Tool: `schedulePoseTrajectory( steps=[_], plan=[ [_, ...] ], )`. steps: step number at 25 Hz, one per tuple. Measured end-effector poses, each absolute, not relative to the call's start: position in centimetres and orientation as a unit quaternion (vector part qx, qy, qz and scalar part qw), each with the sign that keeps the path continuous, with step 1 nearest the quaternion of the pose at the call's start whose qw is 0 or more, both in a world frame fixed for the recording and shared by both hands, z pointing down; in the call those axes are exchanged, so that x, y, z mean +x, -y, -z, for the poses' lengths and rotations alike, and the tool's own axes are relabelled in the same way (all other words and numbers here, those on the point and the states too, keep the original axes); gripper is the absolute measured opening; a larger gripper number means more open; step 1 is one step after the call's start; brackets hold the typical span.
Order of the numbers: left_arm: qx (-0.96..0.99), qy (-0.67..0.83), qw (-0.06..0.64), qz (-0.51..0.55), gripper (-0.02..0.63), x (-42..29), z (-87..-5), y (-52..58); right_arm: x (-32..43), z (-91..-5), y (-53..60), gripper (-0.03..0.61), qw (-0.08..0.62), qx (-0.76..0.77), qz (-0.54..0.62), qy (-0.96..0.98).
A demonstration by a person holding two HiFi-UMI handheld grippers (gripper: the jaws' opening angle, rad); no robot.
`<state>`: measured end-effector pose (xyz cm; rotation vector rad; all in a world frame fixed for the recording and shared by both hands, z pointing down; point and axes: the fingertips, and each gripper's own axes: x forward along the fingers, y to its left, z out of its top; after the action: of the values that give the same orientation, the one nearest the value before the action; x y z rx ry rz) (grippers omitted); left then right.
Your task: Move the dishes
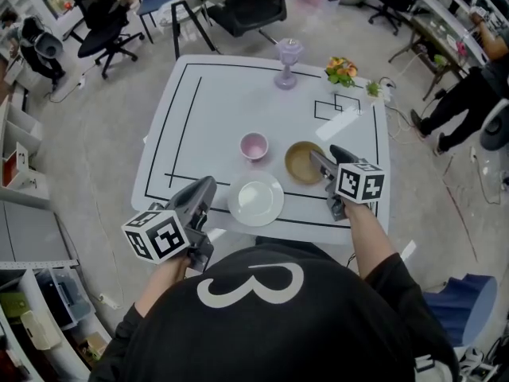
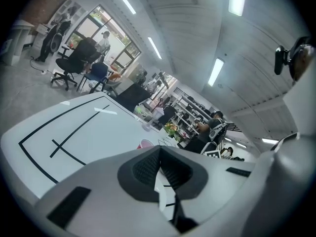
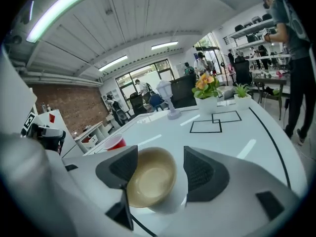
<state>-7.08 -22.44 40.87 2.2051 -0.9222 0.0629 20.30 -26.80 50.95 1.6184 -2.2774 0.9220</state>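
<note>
Because the fingers [image 3: 200, 172] of the right gripper [image 3: 157, 168] are spread wide, the round tan glazed bowl [image 3: 150, 177] shows framed in the gap between them; one finger overlaps its rim, but nothing is clamped, and whether a pad touches it cannot be told; the wide gap reads as an approach sized to take the bowl's wall, so I judge this the reach before a grasp. By contrast the fingers of the left gripper [image 2: 159, 151] are pressed together with nothing between them; that gripper hangs off the near-left side of the flat white round plate [image 1: 256, 199], by the bench's [image 1: 231, 102] near edge, probably kept back so it does not crowd the working hand.

The bowl stands just beyond and to the right of the plate, close to it but apart; a small pink bowl [image 1: 254, 145] stands just beyond the plate, also apart; all three dishes are upright in a tight cluster near the person, within easy reach, and none looks moved yet. Well beyond the plate, at the bench's far edge, stand a lilac glass goblet [image 1: 288, 58] and a pot of orange flowers [image 1: 340, 72]; both are clear of the work; the risk lies in closing on the rim off-centre and tipping the bowl toward the plate.
</note>
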Motion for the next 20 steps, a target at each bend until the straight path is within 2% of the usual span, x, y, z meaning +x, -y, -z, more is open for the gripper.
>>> schedulePoseTrajectory(
  steps=[4, 12, 15, 20],
  plan=[
    [0.868, 0.359, 0.344, -0.019, 0.003, -7.4, -39.4, 21.6, 19.2, -48.4, 25.9, 0.27, 0.09, 0.543, -0.276, 0.788],
    [0.892, 0.337, 0.299, -0.028, 0.003, -6.4, -36.7, 18.3, 13.4, -40.6, 20.7, 0.198, 0.043, 0.459, -0.204, 0.863],
    [0.903, 0.32, 0.286, -0.027, 0.003, -5.7, -35.6, 16.8, 11.1, -37.9, 18.4, 0.159, 0.026, 0.423, -0.181, 0.888],
    [0.919, 0.288, 0.267, -0.021, 0.003, -4.5, -33.5, 14.3, 8.9, -34.4, 15.0, 0.03, -0.024, 0.384, -0.164, 0.908]
  ],
)
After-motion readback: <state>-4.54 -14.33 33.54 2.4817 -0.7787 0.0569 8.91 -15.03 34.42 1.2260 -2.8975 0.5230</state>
